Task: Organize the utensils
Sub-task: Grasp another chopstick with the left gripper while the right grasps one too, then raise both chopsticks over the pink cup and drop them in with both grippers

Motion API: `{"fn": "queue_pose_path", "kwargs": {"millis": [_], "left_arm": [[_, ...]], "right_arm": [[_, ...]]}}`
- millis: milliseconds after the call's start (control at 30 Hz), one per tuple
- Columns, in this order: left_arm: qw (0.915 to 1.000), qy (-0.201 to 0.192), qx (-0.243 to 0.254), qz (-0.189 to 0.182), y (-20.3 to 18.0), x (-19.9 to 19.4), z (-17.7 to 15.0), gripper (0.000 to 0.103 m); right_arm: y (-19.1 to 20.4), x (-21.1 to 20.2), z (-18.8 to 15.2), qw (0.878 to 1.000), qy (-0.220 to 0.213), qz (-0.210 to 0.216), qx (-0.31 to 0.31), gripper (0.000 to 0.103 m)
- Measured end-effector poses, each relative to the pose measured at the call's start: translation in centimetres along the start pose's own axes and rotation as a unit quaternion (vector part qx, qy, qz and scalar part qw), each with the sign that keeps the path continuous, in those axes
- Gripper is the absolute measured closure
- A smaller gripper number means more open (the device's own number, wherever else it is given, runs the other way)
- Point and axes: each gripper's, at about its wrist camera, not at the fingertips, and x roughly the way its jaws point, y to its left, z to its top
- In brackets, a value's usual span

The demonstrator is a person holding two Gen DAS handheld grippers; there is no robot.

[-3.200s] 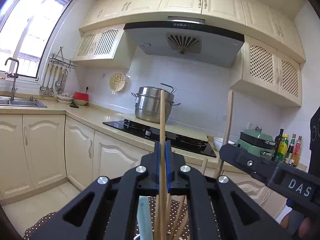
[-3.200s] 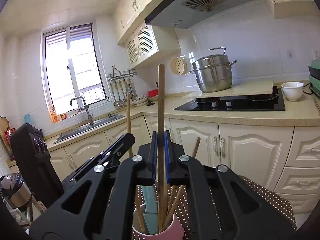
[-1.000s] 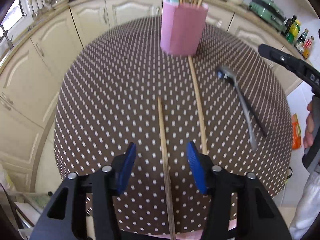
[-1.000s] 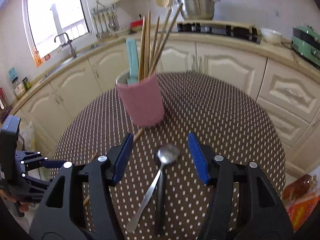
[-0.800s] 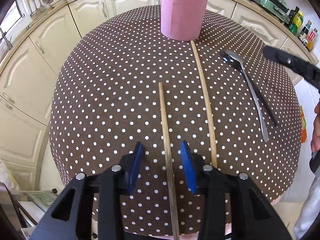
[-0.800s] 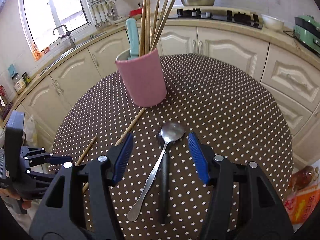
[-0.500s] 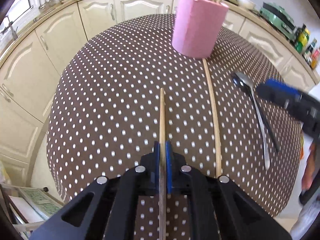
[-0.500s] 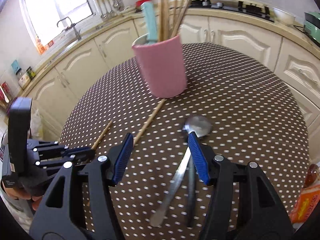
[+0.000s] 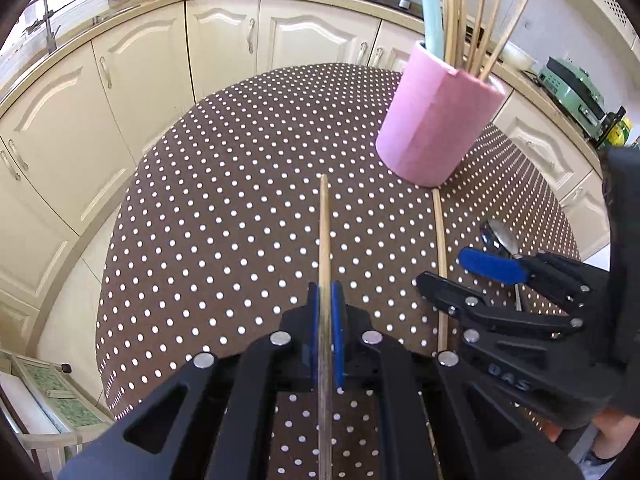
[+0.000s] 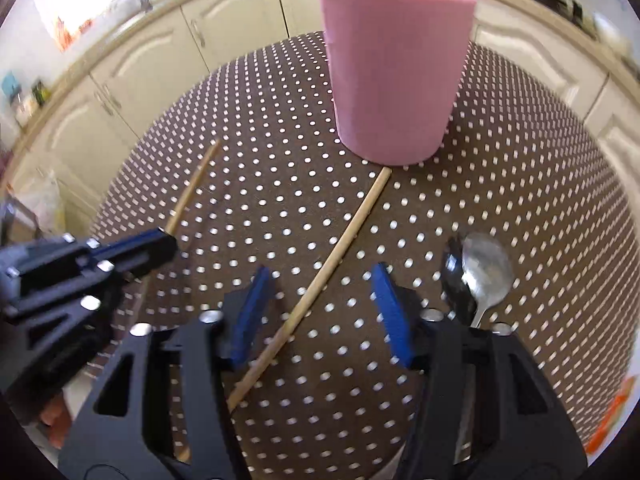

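Observation:
My left gripper (image 9: 326, 312) is shut on a wooden chopstick (image 9: 325, 232) that points away over the dotted table (image 9: 220, 220). From the right wrist view the same left gripper (image 10: 160, 240) holds that chopstick (image 10: 192, 188) at the left. My right gripper (image 10: 320, 276) straddles a second chopstick (image 10: 340, 248) lying slantwise below the pink cup (image 10: 396, 72). Its jaws are closing, and the blue pads stand clear of the stick. The pink cup (image 9: 436, 124) holds several chopsticks and a pale green handle. The left wrist view shows the right gripper (image 9: 468, 276) over the second chopstick (image 9: 440, 240).
A silver spoon (image 10: 486, 264) and a dark spoon (image 10: 454, 276) lie side by side right of my right gripper. The round table's edge (image 9: 120, 240) drops to the floor at the left. Cream cabinets (image 9: 224, 40) ring the table behind.
My left jaws have shut on the chopstick and tilted it up. My right gripper has swung left, off the spoons and down over the second chopstick, and its jaws have narrowed.

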Motion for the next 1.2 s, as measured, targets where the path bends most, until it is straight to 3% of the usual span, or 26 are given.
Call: {"fn": "queue_pose_path", "kwargs": {"millis": [33, 100, 267, 533, 733, 900, 1033, 1200], "left_arm": [[1.0, -0.001, 0.0, -0.002, 0.0, 0.0, 0.1, 0.097], [1.0, -0.002, 0.003, -0.007, -0.4, -0.1, 0.2, 0.097], [0.9998, -0.005, 0.007, -0.021, -1.3, -0.1, -0.1, 0.097], [0.9988, -0.025, 0.017, -0.039, -3.1, -1.9, -0.7, 0.097], [0.9945, -0.078, 0.025, -0.065, -3.8, -5.1, -0.5, 0.097], [0.9862, -0.129, 0.043, -0.094, -5.2, -8.2, 0.4, 0.097], [0.9793, -0.165, 0.055, -0.103, -6.4, -10.2, 1.5, 0.097], [0.9696, -0.209, 0.077, -0.101, -8.1, -12.5, 3.7, 0.097]], "right_arm": [[-0.1, 0.0, 0.2, 1.0, 0.003, 0.001, -0.003, 0.07], [-0.9, 0.0, 0.3, 1.0, 0.009, 0.008, -0.002, 0.085], [-3.8, -0.4, -0.2, 0.997, 0.017, 0.063, 0.035, 0.096], [-7.0, -2.0, -2.8, 0.983, -0.014, 0.16, 0.086, 0.097], [-10.0, -7.1, -4.1, 0.968, -0.091, 0.218, 0.086, 0.097], [-11.2, -11.1, -4.6, 0.955, -0.151, 0.244, 0.078, 0.097], [-11.9, -13.9, -4.4, 0.946, -0.198, 0.245, 0.074, 0.097], [-12.6, -17.2, -2.9, 0.934, -0.272, 0.218, 0.078, 0.097]]}}
